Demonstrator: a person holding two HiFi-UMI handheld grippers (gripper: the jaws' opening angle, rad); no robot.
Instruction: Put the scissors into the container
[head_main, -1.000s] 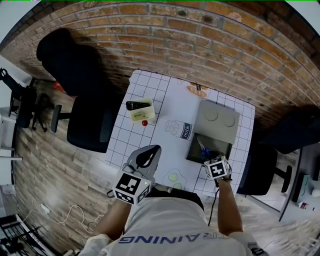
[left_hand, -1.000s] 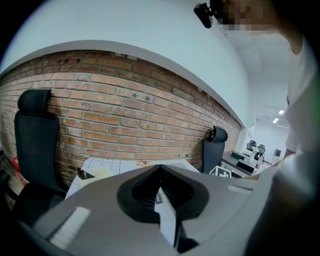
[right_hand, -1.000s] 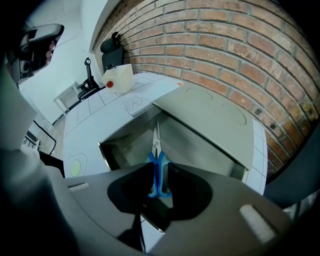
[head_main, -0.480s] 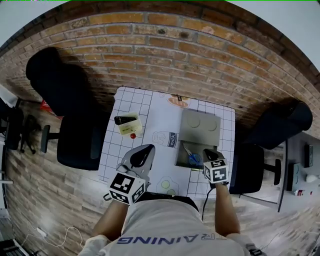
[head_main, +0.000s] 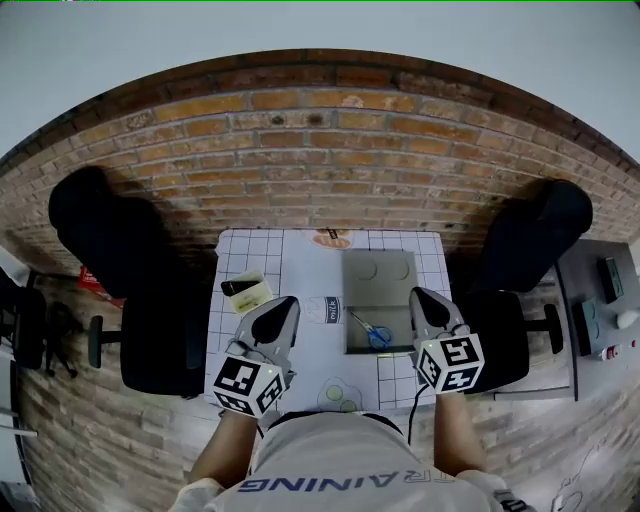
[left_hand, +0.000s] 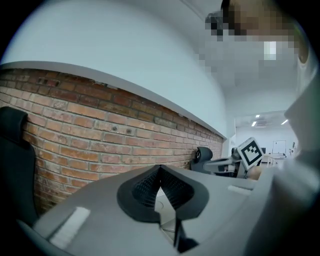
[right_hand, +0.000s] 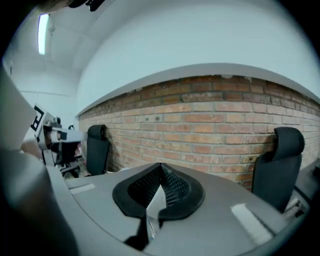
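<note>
The blue-handled scissors (head_main: 373, 333) lie inside the open grey container (head_main: 354, 343) on the table, and nothing touches them. My right gripper (head_main: 421, 297) is lifted above the container's right side, shut and empty. In the right gripper view the jaws (right_hand: 160, 167) meet, pointing at the brick wall. My left gripper (head_main: 285, 304) hovers over the table to the left of the container, also shut and empty. Its closed jaws (left_hand: 159, 170) face the wall in the left gripper view.
A pale box (head_main: 248, 292) with a black thing on it sits at the table's (head_main: 310, 270) left side. Black office chairs stand to the left (head_main: 110, 240) and right (head_main: 535, 240). A brick wall (head_main: 320, 150) runs behind the table.
The right gripper rose out of the container and shut, leaving the scissors inside. Both grippers now tilt up toward the wall, and the head view has lifted.
</note>
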